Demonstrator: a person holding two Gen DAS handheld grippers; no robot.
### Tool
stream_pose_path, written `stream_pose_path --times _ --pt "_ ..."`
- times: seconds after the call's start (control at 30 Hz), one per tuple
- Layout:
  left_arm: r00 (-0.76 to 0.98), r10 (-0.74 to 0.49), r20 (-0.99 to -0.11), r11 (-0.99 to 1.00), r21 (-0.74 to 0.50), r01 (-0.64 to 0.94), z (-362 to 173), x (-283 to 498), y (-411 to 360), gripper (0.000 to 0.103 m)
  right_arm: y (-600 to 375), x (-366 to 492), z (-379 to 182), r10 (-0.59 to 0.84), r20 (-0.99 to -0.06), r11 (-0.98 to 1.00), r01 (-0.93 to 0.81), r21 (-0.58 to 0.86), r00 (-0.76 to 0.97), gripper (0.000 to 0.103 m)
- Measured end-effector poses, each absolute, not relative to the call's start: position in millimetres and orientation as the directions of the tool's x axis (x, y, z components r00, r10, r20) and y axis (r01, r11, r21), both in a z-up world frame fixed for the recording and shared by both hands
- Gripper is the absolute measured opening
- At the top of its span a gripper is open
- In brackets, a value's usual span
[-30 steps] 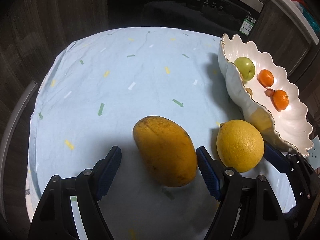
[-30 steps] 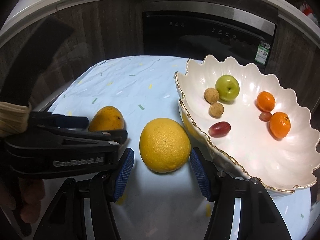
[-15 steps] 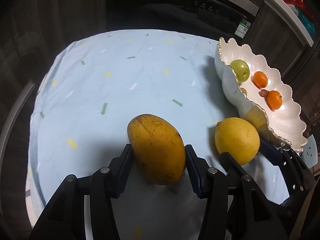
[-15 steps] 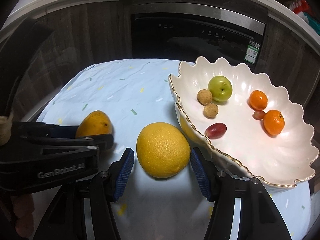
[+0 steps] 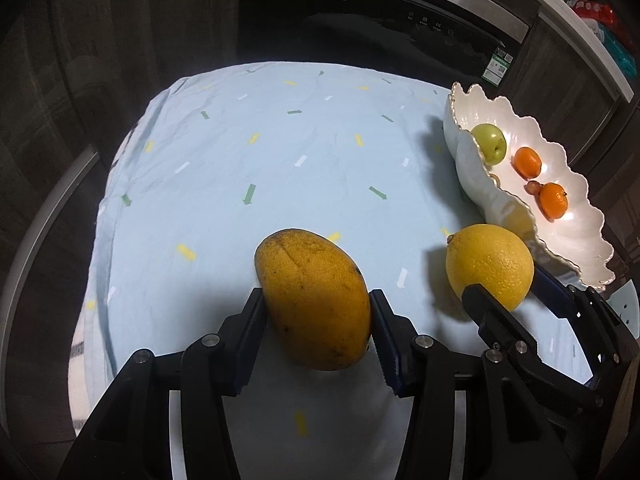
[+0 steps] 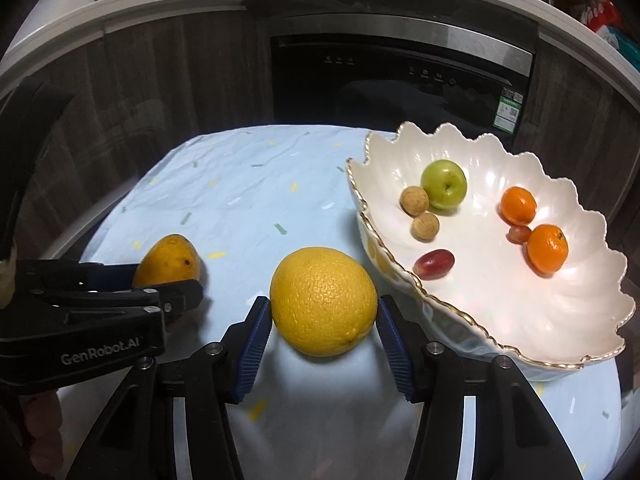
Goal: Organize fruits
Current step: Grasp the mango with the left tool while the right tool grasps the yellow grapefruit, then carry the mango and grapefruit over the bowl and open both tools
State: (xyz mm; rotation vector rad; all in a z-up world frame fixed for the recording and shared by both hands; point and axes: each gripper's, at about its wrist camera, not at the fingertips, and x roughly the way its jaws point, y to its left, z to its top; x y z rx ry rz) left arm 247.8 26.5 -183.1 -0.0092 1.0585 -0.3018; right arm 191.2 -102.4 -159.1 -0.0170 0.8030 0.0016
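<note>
My left gripper (image 5: 317,320) is shut on a yellow-orange mango (image 5: 314,298), its blue pads pressed to both sides. My right gripper (image 6: 323,324) is shut on a large yellow orange (image 6: 323,306), pads touching both sides. Both fruits are over the light blue cloth (image 5: 280,152). The mango (image 6: 168,260) and the left gripper also show at the left of the right wrist view. The orange (image 5: 489,266) shows at the right of the left wrist view. A white scalloped bowl (image 6: 560,320) stands just right of the orange.
The bowl holds a green apple (image 6: 444,184), two tangerines (image 6: 547,248), two brown longans (image 6: 425,225) and red grapes (image 6: 434,264). A dark built-in oven (image 6: 400,80) and wooden cabinets stand behind the table. The cloth's edges drop off at the left and far side.
Both grippers have closed from open: the left onto the mango, the right onto the orange. Both views have risen a little and the fruits sit closer between the fingers.
</note>
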Motion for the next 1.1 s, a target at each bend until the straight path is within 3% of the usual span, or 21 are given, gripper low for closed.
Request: stream_pose_path --times 0.47,1.1 --pt "0.509 -0.264 -0.819 0.952 -0.136 0.276 -136.0 220.0 7.3 0.050 -128.9 163.4 -112.9 0.016 -0.662 1.000 0.000 0.023 0.749 0.054" --pt "0.467 -0.395 -0.791 0.859 -0.137 0.493 -99.2 218.7 -135.2 0.050 -251.2 139.7 -78.1 -0.089 -0.658 0.989 0.147 0.034 0.748 0.054"
